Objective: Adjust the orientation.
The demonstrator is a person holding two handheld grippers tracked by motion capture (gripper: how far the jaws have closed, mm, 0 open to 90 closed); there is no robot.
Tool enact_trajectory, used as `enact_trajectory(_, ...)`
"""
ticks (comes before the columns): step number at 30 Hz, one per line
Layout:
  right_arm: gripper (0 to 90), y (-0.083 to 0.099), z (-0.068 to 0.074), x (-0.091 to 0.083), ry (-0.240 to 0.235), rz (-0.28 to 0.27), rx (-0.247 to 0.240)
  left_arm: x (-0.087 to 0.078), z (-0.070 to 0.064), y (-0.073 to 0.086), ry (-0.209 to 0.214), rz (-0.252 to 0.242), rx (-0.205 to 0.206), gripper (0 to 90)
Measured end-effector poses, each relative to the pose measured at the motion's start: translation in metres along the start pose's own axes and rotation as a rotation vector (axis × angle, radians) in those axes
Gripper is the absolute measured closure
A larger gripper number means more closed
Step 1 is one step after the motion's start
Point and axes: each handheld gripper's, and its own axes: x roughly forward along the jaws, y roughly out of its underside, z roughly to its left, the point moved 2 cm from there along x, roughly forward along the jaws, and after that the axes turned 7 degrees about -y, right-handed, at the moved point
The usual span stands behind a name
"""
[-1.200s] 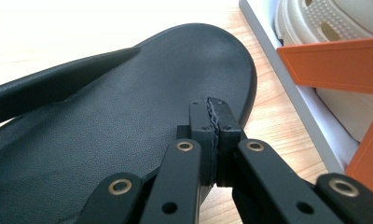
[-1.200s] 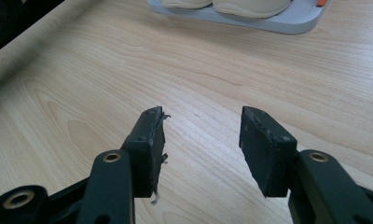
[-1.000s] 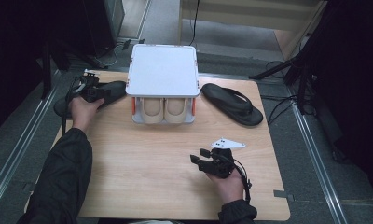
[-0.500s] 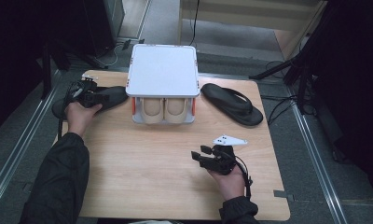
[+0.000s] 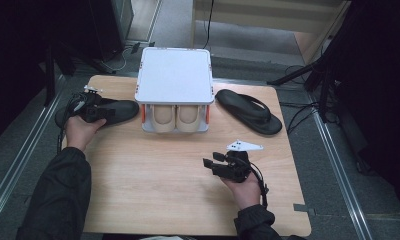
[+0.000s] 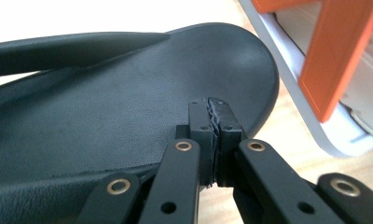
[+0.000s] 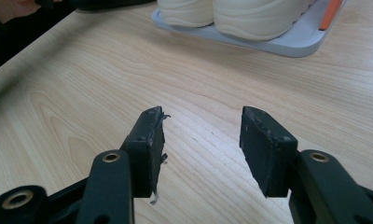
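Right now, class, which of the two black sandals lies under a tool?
The sandal left of the shoe rack: the left tool sits over this left sandal. The right sandal lies alone, far from the right tool.

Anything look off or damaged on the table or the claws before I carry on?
Yes: the pad lining on the right claw is frayed, with loose shreds hanging off its left pad. The left claw, shut over the left flip-flop, shows a similarly ragged pad seam. The right flip-flop lies angled beside the shoe rack.
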Motion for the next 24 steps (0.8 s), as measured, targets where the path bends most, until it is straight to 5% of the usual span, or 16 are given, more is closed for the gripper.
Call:
enact_trajectory(13,50.3,-0.008,-0.002,0.003,-0.012,0.001,-0.012,-0.019,-0.007,0.026,0.054,0.021,0.008,88.3)
enact_trajectory(20,50.4,-0.011,-0.001,0.007,-0.023,0.008,-0.017,-0.030,-0.011,0.040,0.052,0.020,0.002,88.1)
enact_trajectory(24,50.4,-0.011,-0.001,0.009,-0.029,0.005,-0.017,-0.037,-0.016,0.049,0.025,0.025,0.037,87.0)
